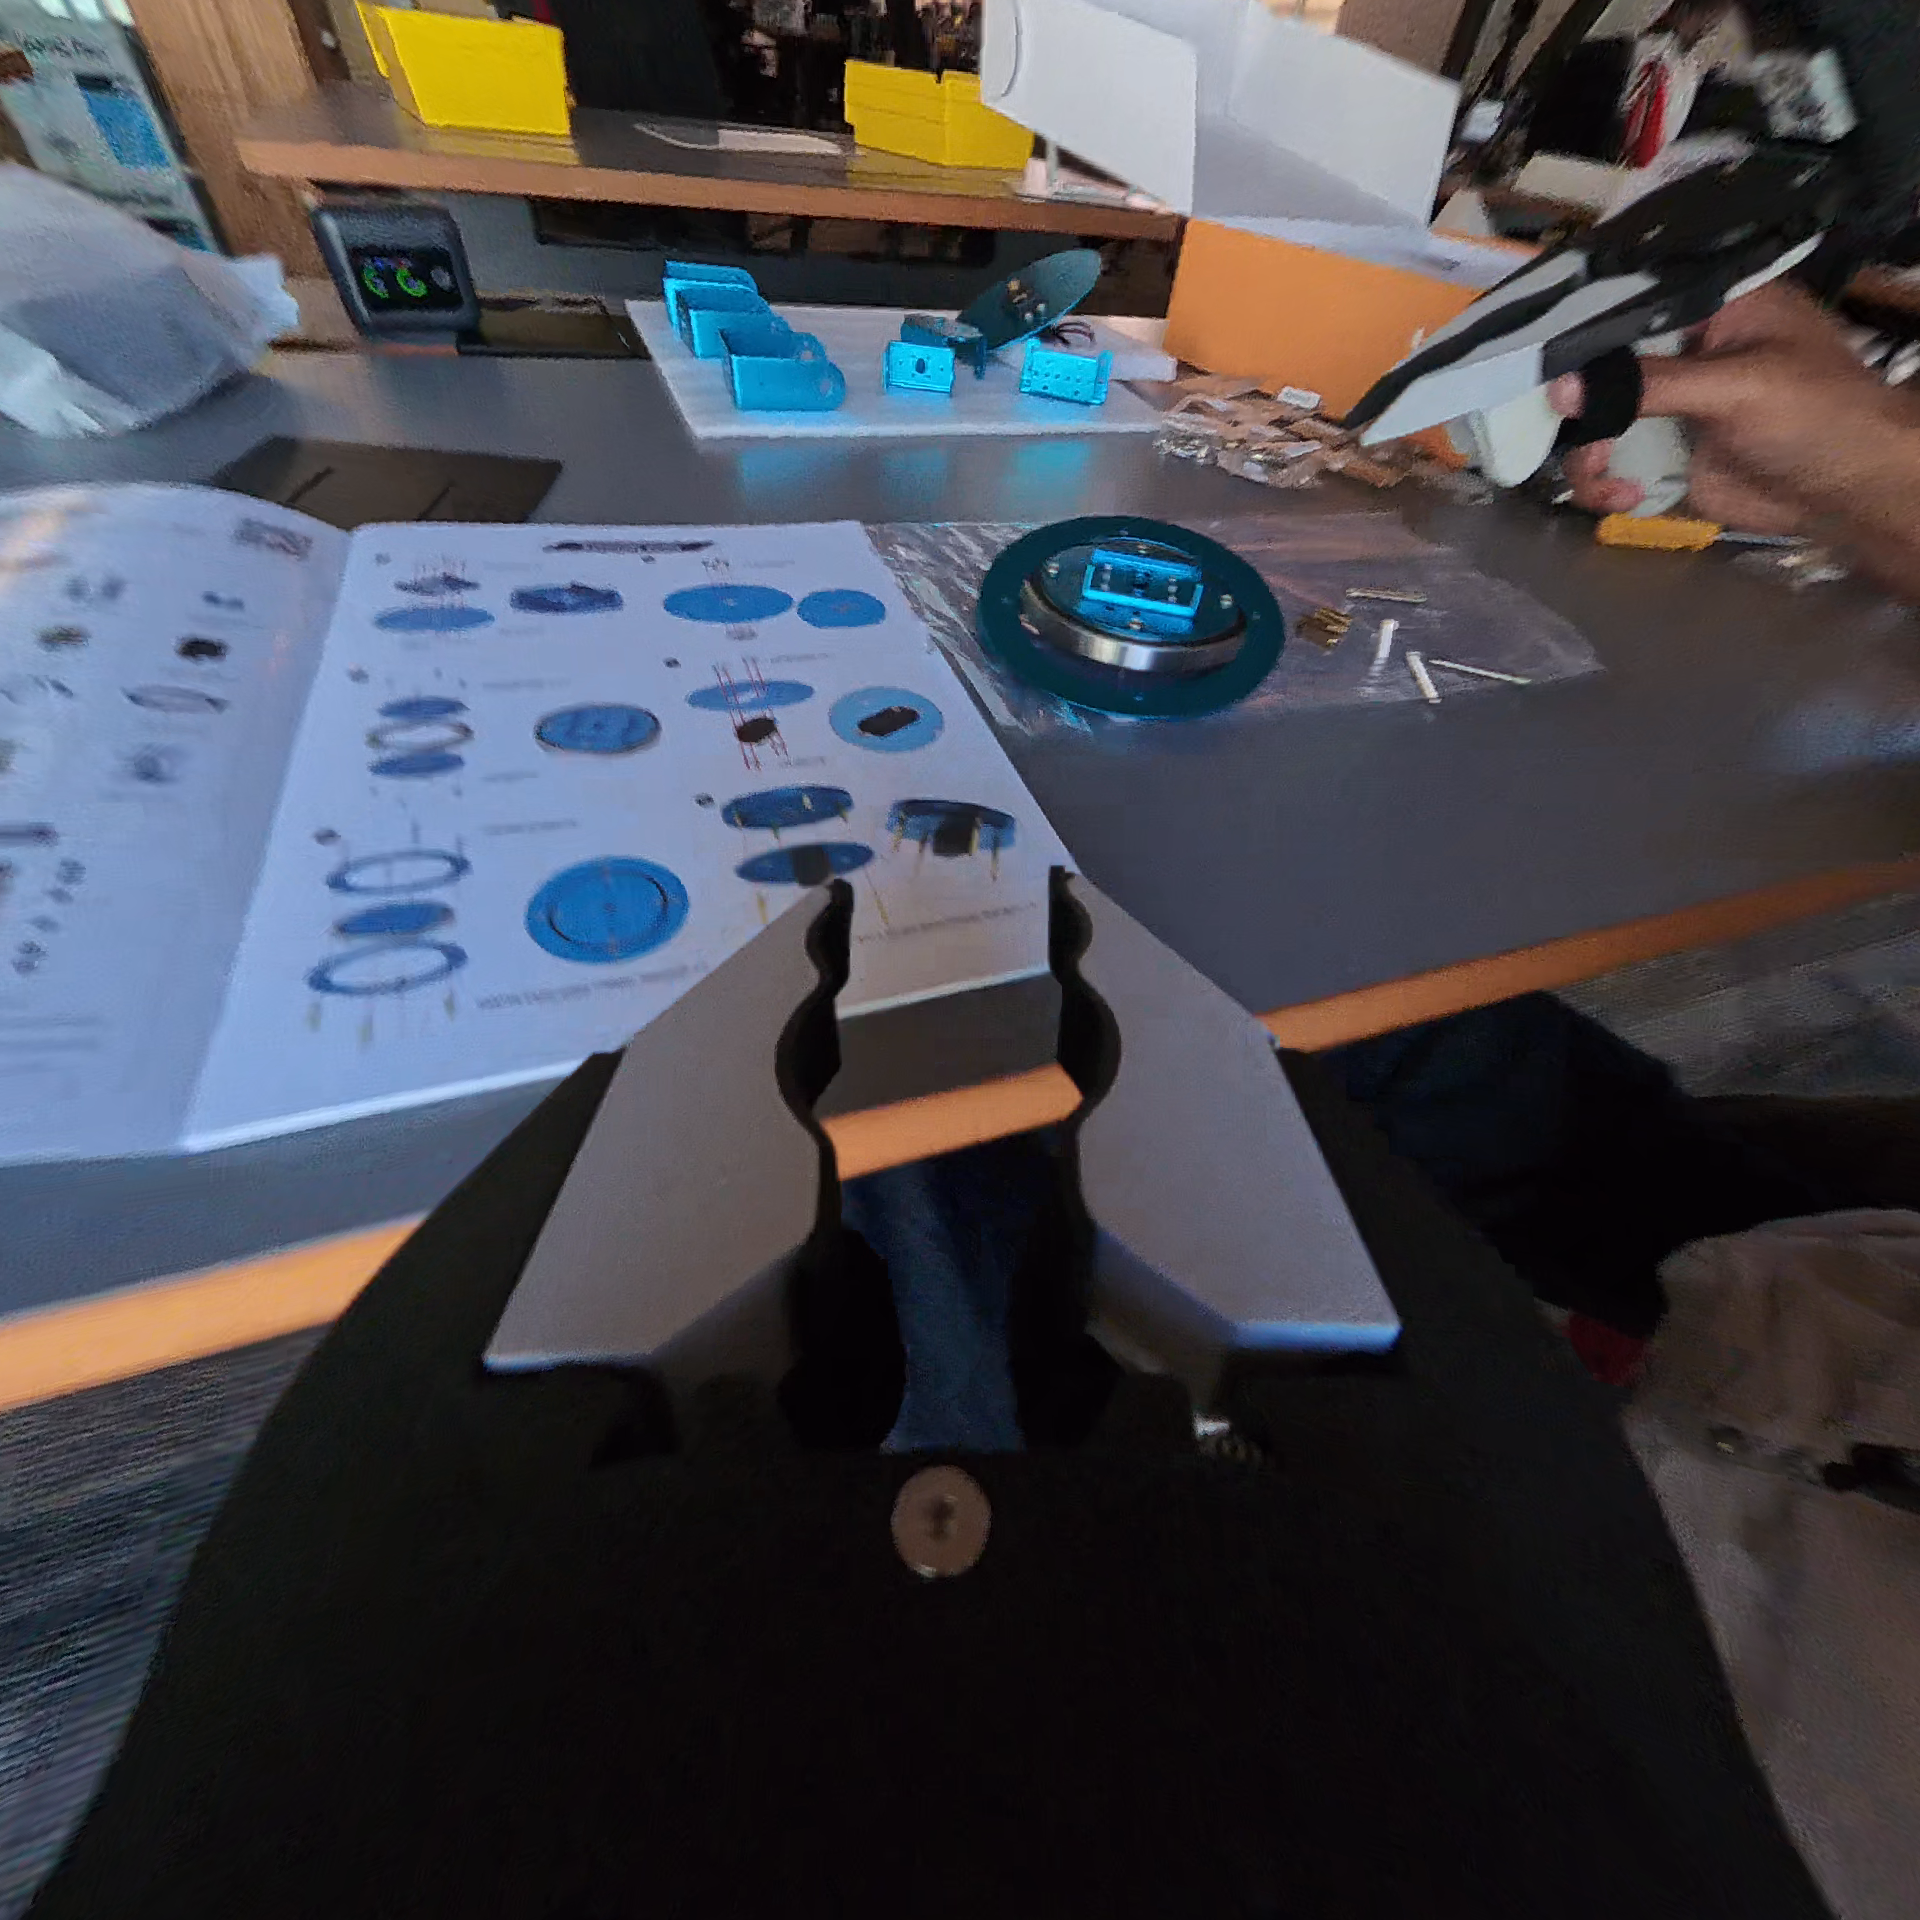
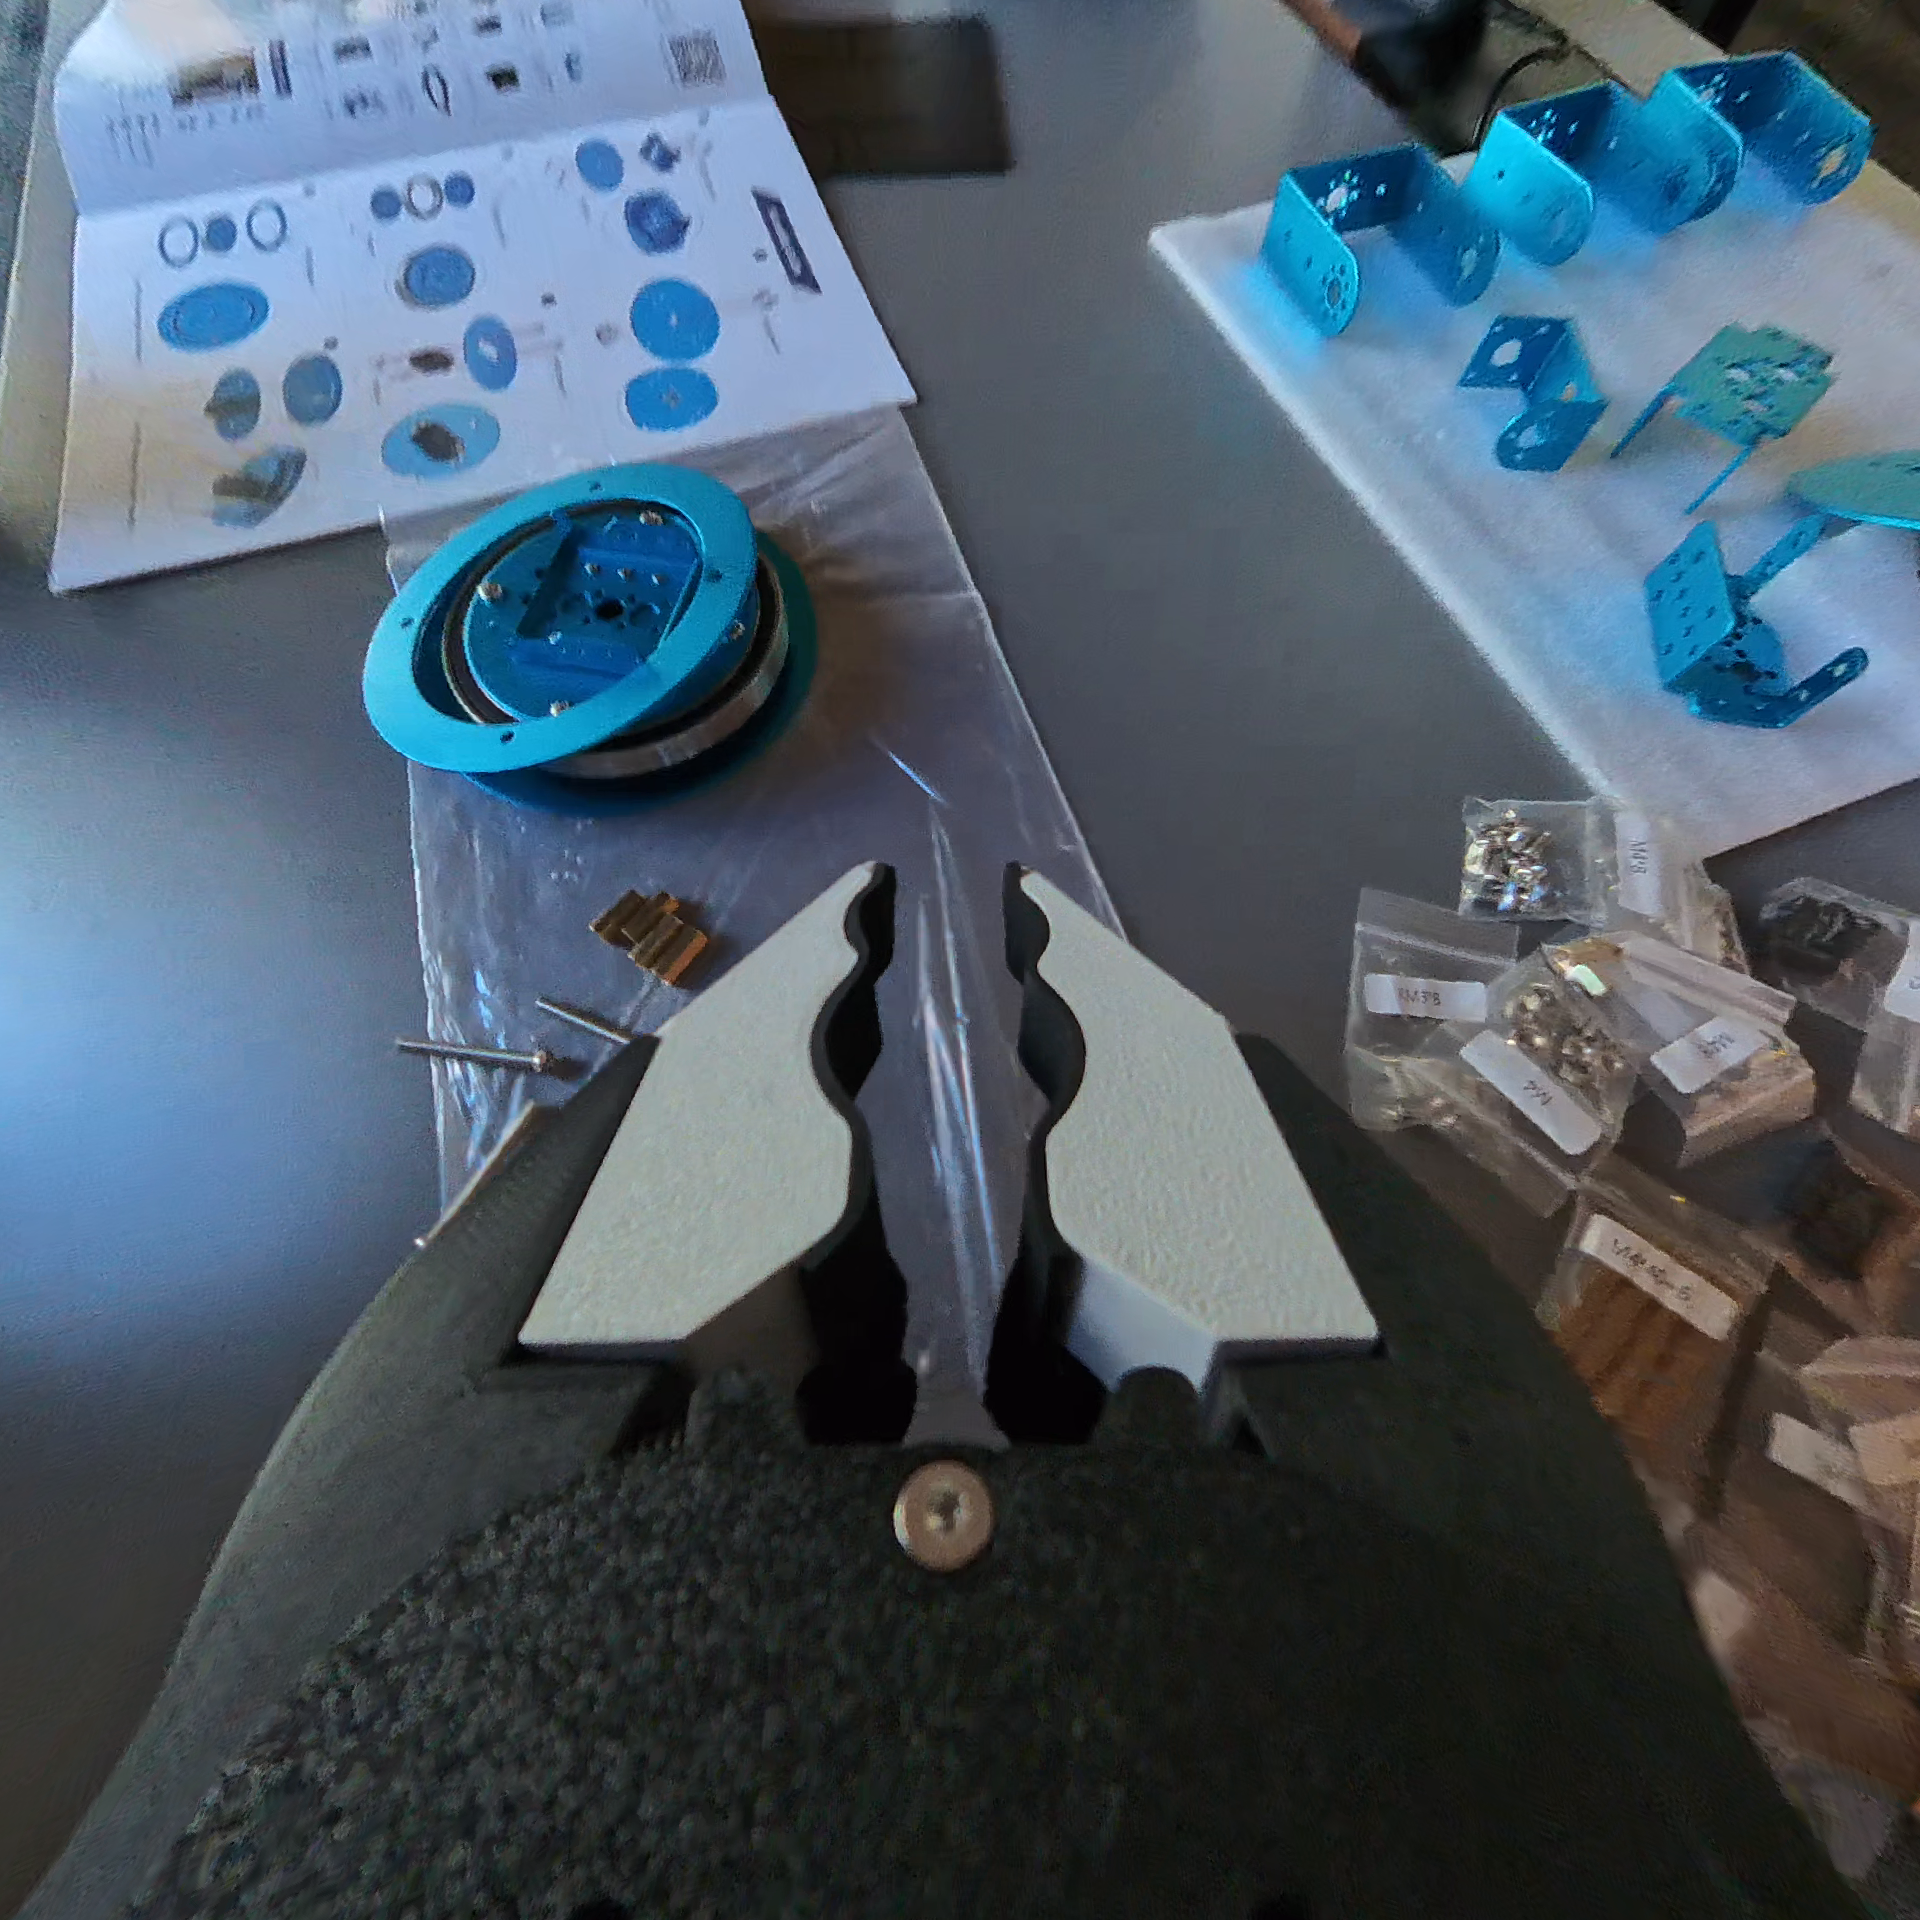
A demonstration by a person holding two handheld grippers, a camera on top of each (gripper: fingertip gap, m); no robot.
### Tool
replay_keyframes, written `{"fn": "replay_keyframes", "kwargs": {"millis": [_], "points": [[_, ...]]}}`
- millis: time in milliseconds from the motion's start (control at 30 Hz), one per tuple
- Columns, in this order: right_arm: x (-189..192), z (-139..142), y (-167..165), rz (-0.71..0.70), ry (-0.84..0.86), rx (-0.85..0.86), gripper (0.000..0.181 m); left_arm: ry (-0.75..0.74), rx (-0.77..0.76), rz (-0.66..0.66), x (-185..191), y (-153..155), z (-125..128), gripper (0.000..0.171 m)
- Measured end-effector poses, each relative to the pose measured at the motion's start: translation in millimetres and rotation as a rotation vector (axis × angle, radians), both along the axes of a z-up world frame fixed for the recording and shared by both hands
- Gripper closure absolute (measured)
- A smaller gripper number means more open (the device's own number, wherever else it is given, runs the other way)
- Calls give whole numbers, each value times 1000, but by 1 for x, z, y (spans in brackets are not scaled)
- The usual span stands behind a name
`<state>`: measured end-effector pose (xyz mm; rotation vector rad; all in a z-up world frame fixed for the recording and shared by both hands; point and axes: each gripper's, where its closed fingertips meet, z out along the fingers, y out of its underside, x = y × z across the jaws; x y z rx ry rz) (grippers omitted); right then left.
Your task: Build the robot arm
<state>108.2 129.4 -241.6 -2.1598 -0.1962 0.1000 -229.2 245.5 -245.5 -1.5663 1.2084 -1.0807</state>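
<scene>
Left gripper [image 1: 948, 894] empty, jaws well apart, tips over near edge of open instruction booklet [image 1: 582, 790] at table edge. Right gripper [image 2: 948, 878] empty, narrow gap, above clear plastic sheet [image 2: 935, 727]. Brass standoffs [image 2: 652, 932] + pins just left of tips, blue ring assembly [image 2: 582, 634] ahead-left, hardware baggies [image 2: 1558, 1039] right, blue brackets [image 2: 1558, 197] far right.

My right gripper [image 2: 948, 883] over plastic sheet [image 2: 977, 665], round bearing assembly [image 2: 582, 634] on it at eleven o'clock, manual [image 2: 436, 301] behind that, metal brackets [image 2: 1558, 197] at one o'clock, hardware bags [image 2: 1621, 1081] at three.
</scene>
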Motion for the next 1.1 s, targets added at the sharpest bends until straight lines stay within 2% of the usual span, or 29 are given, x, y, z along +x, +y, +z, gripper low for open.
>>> {"fn": "replay_keyframes", "kwargs": {"millis": [100,133,167,233,300,367,433,633,1100], "points": [[-5,-8,5,-38,61,20,148,-159,-216,-205,-23,-27,4,138],[-4,-11,8,-47,72,19,144,-202,-265,-250,-33,-29,6,146],[-2,-13,10,-60,73,23,142,-217,-286,-256,-43,-27,4,146],[6,-14,14,-92,37,41,142,-197,-227,-160,-61,-8,-5,146],[13,-15,15,-111,-11,60,142,-152,-134,20,-81,25,-13,146],[21,-17,14,-134,-74,76,146,-128,-119,182,-101,52,-19,146],[26,-18,13,-144,-116,92,148,-122,-132,263,-114,63,-26,146],[32,-16,10,-177,-93,122,151,-139,-209,319,-118,65,-34,146],[42,-16,7,-206,109,119,152,0,-95,434,-114,74,-50,150]]}}
